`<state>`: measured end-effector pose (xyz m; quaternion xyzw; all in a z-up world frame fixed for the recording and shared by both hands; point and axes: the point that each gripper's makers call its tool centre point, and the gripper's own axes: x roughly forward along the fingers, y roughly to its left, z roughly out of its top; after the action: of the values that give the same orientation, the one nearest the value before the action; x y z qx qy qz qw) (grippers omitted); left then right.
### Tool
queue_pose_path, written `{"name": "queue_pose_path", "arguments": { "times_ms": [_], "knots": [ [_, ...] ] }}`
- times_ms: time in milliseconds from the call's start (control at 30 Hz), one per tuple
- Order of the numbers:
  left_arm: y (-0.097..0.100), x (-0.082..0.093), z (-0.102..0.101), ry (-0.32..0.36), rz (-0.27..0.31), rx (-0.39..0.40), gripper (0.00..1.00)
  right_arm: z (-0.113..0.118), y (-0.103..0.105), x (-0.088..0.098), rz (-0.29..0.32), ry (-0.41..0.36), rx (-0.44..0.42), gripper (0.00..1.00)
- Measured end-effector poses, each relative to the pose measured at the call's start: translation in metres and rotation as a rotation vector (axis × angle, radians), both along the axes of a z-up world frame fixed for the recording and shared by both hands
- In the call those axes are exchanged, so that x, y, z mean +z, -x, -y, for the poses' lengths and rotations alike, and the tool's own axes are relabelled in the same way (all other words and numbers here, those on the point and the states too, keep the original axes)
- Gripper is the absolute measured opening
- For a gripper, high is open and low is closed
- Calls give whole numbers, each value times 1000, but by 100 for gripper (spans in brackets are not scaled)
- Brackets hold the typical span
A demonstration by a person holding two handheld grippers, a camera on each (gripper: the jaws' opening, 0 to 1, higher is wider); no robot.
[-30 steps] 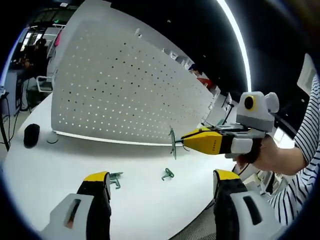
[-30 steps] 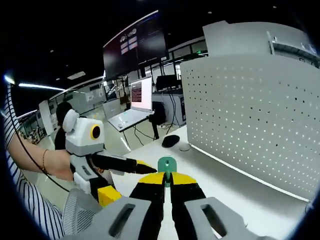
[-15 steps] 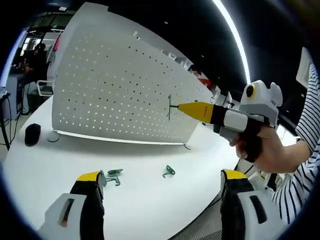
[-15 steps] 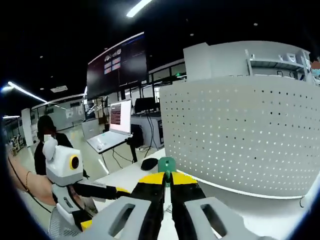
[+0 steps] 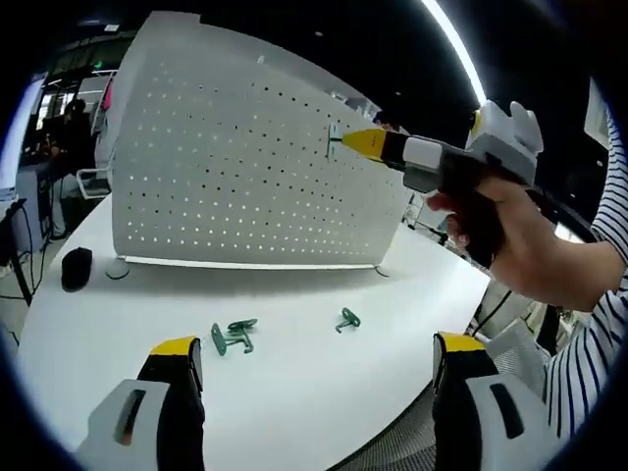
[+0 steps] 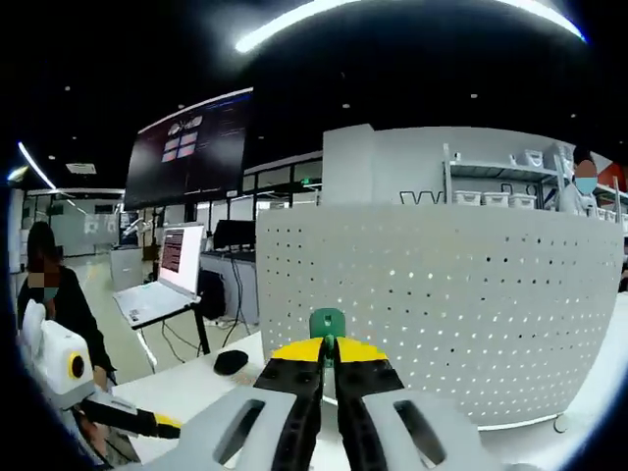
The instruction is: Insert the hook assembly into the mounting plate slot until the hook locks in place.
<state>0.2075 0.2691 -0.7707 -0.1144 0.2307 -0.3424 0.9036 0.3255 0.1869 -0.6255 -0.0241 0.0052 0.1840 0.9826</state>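
- You work over a white table [image 5: 294, 383] in a dark hall lit by long ceiling strips; a black mouse [image 5: 77, 268] lies on the table near the panel's left end
- Behind it the room holds an open laptop [image 6: 162, 294], a large dark wall screen [image 6: 191, 147] and shelves with white bins
- The mounting plate [image 5: 245, 186] is a white perforated panel standing upright on the table, curved, with rows of small round holes
- Your right gripper [image 5: 339, 142], with its yellow-tipped jaws closed on a green hook [image 6: 327, 323], holds it high, right at the panel's face near the upper right
- The hook shows as a small flat green tab with a rounded top sticking up between the jaws
- Your left gripper [image 5: 314, 358] has its jaws spread wide with nothing between them, low over the table
- Two more spare green hooks [image 5: 234, 336] and [image 5: 345, 320] lie loose on the table in front of the panel
- The writing on the wall screen and laptop is too small to read
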Motion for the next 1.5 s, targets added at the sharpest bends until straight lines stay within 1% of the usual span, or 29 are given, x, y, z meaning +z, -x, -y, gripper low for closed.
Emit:
{"name": "queue_pose_path", "arguments": {
  "times_ms": [33,133,200,300,367,400,433,467,567,700,767,833,1033,1067,1100,1133,1233,1267,1300,1333,1400,1500],
  "knots": [
    [0,-1,-1,-3,-1,2,100,2,-4,-1,-8,0,-10,0],
    [1,-2,0,-3,-3,1,100,8,-12,1,6,1,-39,0],
    [1,-2,2,-9,4,-3,100,18,-19,5,19,-16,-82,0],
    [2,-8,3,-29,3,-16,100,27,-27,11,34,-27,-118,0],
    [1,-9,1,-21,-7,-13,100,30,-31,15,41,-30,-134,0],
    [1,-8,1,-12,-5,-9,100,36,-35,17,48,-21,-164,0],
    [0,-7,1,-10,-2,-6,100,39,-38,18,47,-28,-176,0],
    [0,-8,0,-13,-1,-5,100,43,-40,20,46,-51,-190,0],
    [3,-14,3,-53,-5,-29,100,47,-46,24,56,-38,-210,0],
    [3,-12,5,-54,8,-31,100,58,-56,28,67,-47,-246,0],
    [4,-13,5,-63,11,-33,100,62,-60,28,66,-60,-262,0],
    [3,-15,2,-88,12,-32,100,67,-65,30,70,-70,-281,0],
    [0,-12,-2,-65,18,-4,100,69,-78,36,84,-76,-304,0],
    [0,-13,-2,-69,15,-7,100,69,-79,38,87,-87,-308,0],
    [1,-14,-1,-73,12,-14,100,70,-79,41,91,-121,-320,0],
    [2,-14,0,-76,12,-18,99,70,-80,45,103,-122,-323,0],
    [3,-14,1,-87,19,-32,99,66,-86,45,104,-117,-328,0],
    [3,-15,0,-90,14,-35,99,66,-90,44,94,-131,-330,0],
    [3,-16,-1,-90,11,-37,99,67,-92,45,88,-167,-337,0],
    [3,-16,-1,-88,8,-41,99,68,-96,46,90,-179,-341,0],
    [4,-16,-1,-82,2,-44,100,70,-100,47,103,-147,-358,0],
    [4,-16,-2,-84,4,-41,99,69,-109,47,101,-153,-362,0]
  ]
}}
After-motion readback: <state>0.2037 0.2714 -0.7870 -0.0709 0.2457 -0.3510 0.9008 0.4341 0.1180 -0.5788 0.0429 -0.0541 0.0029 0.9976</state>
